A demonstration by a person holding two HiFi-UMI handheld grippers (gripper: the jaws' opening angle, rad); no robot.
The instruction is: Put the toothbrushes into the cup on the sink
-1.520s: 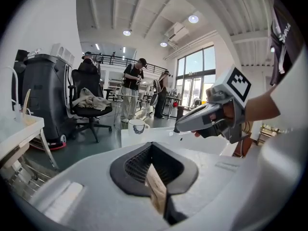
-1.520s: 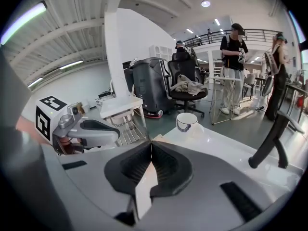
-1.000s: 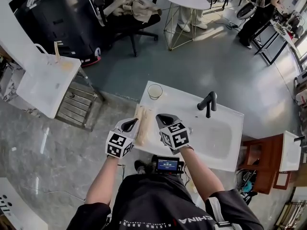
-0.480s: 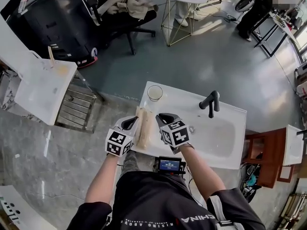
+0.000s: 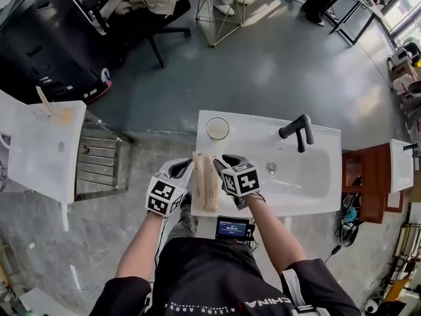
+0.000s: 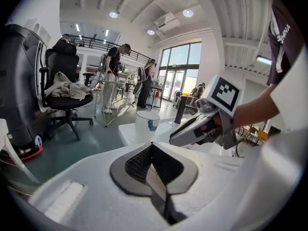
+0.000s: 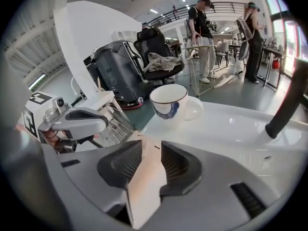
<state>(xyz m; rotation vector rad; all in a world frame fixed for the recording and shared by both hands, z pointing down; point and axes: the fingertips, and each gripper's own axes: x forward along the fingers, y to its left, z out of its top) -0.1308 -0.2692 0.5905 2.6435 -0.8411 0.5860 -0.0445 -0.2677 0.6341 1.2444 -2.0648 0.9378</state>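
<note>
Pack [image 5: 204,182], flat and tan, just one: I see it at the left end of the sink [image 5: 263,131], between my two grippers. I cannot see any brushes in it to count. My left gripper [image 5: 181,168] is pinched tight on one thin side of the pack. My right gripper [image 5: 227,162] has just been opening its jaws. They now stand apart with the pack's other side in the gap, not squeezed. One cup [image 5: 218,128] stands upright in the far left corner of the sink top. It is past the pack and not touching it, with a bit of bare white top between them. The pack runs close along the sink's left edge, and its near end reaches the front edge. To the right of my right gripper the bowl of the sink is open, with one drain [image 5: 270,167] in it and one black tap [image 5: 299,131] at the back. Left of the sink there is floor, then one metal grate [image 5: 99,166] and one more white basin [image 5: 39,143]. Far off stands one black chair [image 5: 151,15] with clothes on it.
</note>
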